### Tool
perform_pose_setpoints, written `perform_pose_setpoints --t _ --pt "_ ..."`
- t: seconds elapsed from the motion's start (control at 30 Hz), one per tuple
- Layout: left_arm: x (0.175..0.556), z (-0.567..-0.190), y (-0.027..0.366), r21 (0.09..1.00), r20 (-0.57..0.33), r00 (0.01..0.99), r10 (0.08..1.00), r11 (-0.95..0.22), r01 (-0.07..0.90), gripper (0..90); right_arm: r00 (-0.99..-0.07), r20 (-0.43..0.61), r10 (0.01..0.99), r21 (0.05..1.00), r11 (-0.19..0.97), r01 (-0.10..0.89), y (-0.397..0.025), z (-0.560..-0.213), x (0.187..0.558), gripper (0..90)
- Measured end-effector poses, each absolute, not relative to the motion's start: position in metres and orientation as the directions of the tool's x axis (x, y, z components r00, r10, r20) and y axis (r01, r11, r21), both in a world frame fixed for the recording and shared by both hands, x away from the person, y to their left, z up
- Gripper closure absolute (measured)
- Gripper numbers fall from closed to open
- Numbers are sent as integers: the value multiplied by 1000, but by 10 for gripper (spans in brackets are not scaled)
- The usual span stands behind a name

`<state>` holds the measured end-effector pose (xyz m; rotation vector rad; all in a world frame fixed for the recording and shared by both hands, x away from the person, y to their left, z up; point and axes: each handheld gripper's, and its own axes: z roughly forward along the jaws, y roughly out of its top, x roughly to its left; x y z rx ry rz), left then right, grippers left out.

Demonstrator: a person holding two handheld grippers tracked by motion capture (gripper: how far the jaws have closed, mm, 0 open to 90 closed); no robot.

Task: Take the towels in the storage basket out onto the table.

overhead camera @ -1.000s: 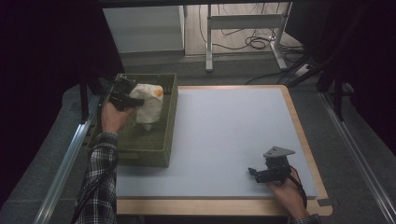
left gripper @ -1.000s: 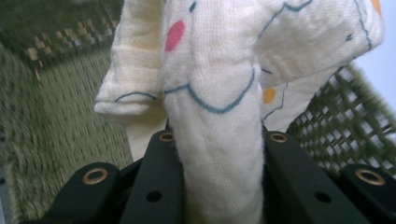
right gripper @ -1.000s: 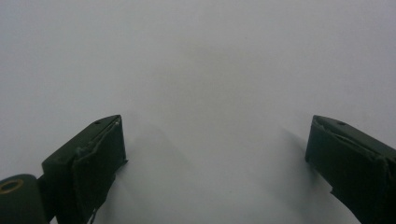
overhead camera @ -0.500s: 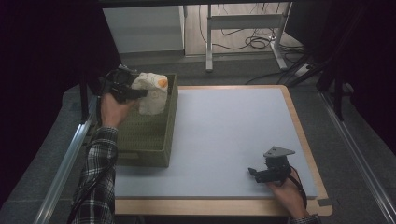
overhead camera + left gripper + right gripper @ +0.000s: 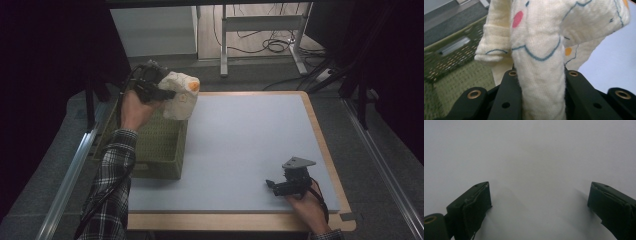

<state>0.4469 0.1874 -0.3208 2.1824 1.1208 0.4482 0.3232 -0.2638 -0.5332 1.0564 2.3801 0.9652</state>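
A cream knitted garment [image 5: 180, 95] with blue outlines and pink and orange spots hangs from my left gripper [image 5: 167, 93], which is shut on it above the far end of the green basket [image 5: 155, 145]. In the left gripper view the cloth [image 5: 541, 50] is pinched between the two black jaws and drapes over the basket's mesh wall [image 5: 451, 62] and the mat's edge. My right gripper [image 5: 272, 184] rests low over the pale mat [image 5: 250, 140] near its front right corner; in the right gripper view its fingers [image 5: 474, 205] stand wide apart with nothing between them.
The mat lies on a wooden-edged board [image 5: 320, 130]. Metal rails [image 5: 70, 175] run along both sides of the table. Behind the table are a white cabinet [image 5: 155, 30], a desk frame [image 5: 260, 25] and cables on the floor.
My left gripper has lifted the garment up out of the basket and carried it toward the far right corner of the basket. The right gripper has stayed still.
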Motion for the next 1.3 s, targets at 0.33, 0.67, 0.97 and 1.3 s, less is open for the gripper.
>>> perform_pose_setpoints --t 0.33,0.67,0.97,1.3 --pt "450 -315 147 677 18 638 770 -479 559 769 -653 -45 756 712 483 509 -264 -533 323 50" --pt "455 -324 111 680 -7 682 732 -496 540 769 -655 -48 754 711 486 508 -264 -533 323 50" --pt "459 -345 82 663 -27 712 702 -520 538 767 -655 -48 754 711 487 508 -264 -533 323 50" --pt "462 -374 56 640 -65 737 673 -538 548 764 -656 -48 754 711 487 507 -264 -533 323 50"
